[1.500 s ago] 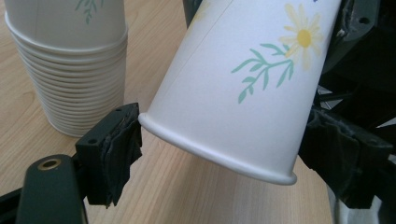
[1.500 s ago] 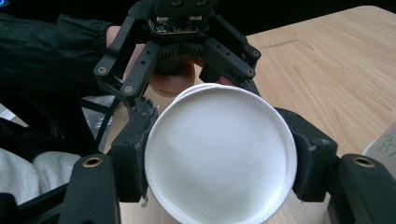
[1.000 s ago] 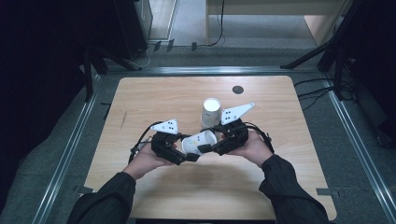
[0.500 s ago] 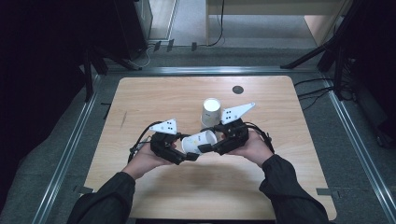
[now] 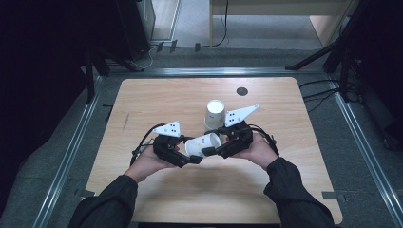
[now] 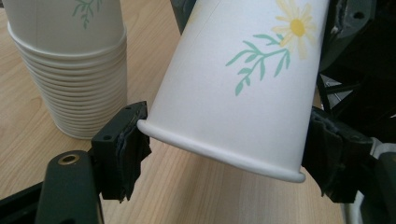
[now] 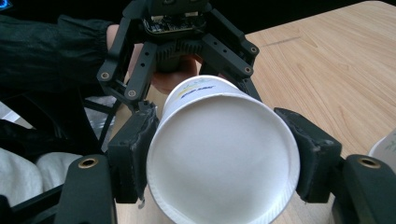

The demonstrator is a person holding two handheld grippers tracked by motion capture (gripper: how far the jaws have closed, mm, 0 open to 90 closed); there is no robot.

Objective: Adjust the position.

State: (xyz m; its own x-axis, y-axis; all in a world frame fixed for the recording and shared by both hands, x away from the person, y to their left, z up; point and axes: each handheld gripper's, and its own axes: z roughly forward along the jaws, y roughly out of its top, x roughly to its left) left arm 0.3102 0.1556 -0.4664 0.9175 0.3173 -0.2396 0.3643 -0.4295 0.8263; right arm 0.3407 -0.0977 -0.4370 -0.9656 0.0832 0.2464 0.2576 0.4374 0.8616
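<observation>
On the worktop (image 5: 157,99), mid-back, an upside-down stack of paper cups (image 5: 214,114) stands just behind both hands, close to the right one. Left hand-held gripper (image 5: 189,158): jaws part-open, pads touching the rim end of a single paper cup (image 5: 203,144) with a daisy print, lying tilted on its side between the two tools. Right hand-held gripper (image 5: 212,151): jaws just been opening, cup's base end sits between the pads, both pads against its sides.
</observation>
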